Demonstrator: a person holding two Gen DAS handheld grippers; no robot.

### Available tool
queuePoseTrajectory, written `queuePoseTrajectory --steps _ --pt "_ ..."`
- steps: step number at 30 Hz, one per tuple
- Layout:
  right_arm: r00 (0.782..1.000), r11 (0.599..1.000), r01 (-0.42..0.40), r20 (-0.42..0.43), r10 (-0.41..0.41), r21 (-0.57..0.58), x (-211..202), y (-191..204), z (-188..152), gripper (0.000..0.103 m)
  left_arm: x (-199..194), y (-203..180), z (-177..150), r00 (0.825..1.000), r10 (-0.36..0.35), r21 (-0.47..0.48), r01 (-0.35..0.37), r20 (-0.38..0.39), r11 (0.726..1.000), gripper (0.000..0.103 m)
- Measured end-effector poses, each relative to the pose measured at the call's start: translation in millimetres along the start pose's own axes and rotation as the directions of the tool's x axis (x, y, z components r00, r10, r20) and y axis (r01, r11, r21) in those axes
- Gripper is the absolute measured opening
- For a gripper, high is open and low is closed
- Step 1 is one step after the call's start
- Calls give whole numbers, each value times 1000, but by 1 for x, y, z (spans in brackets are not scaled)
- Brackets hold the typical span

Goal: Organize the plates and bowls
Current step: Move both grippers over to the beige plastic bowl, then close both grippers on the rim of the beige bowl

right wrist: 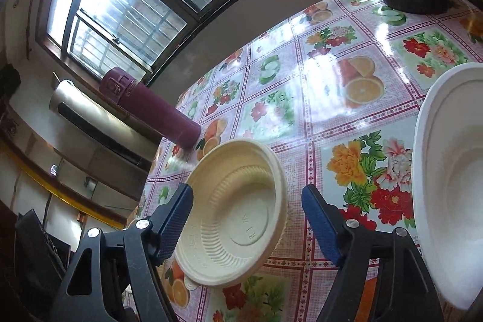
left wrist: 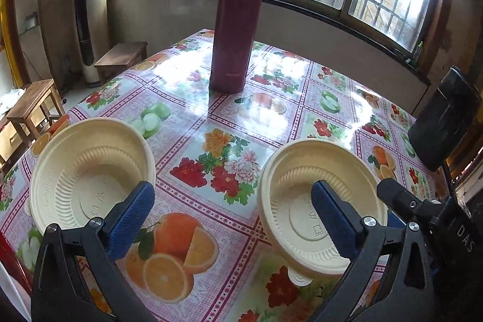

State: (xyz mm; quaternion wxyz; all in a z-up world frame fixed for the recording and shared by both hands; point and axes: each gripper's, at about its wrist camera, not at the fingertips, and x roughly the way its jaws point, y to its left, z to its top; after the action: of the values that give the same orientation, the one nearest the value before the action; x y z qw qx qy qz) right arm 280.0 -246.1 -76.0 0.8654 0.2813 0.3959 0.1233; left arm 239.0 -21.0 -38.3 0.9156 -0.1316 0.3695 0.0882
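Observation:
Two cream ribbed paper bowls sit on the flowered tablecloth. In the left wrist view one bowl point(left wrist: 90, 171) is at the left and the other bowl point(left wrist: 320, 201) at the right. My left gripper point(left wrist: 232, 210) is open and empty above the cloth between them, its right finger over the right bowl. In the right wrist view my right gripper point(right wrist: 247, 219) is open and empty, with a cream bowl point(right wrist: 235, 213) lying between its blue fingers. A white plate point(right wrist: 455, 177) lies at the right edge.
A tall maroon flask point(left wrist: 238, 23) stands mid-table; it also shows in the right wrist view point(right wrist: 151, 107). A black object point(left wrist: 443, 116) stands at the table's right edge. Wooden stools point(left wrist: 33, 104) are beyond the left edge. The other gripper's body point(left wrist: 422, 210) is close on the right.

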Motion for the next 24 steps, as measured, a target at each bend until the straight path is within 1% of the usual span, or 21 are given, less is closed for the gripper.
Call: queuePoseTrajectory --steps 5,12,17,19,24 --pt "999 999 34 -8 -34 -20 9 2 -5 74 7 1 -1 1000 -15 -13 15 -21 1000 103" --pt "999 998 53 6 -53 -15 10 -1 -5 73 13 -1 -4 998 -44 -9 43 -37 999 103" --pt "998 998 68 2 -68 -3 12 -6 -5 67 16 -2 -5 998 -43 -3 43 -49 999 103" --pt "997 997 72 0 -72 5 13 -8 -6 64 18 -1 -5 997 -53 -11 53 -59 999 103" --pt "997 997 79 -1 -79 4 14 -9 -7 61 22 0 -7 996 -55 -13 54 -71 998 103"
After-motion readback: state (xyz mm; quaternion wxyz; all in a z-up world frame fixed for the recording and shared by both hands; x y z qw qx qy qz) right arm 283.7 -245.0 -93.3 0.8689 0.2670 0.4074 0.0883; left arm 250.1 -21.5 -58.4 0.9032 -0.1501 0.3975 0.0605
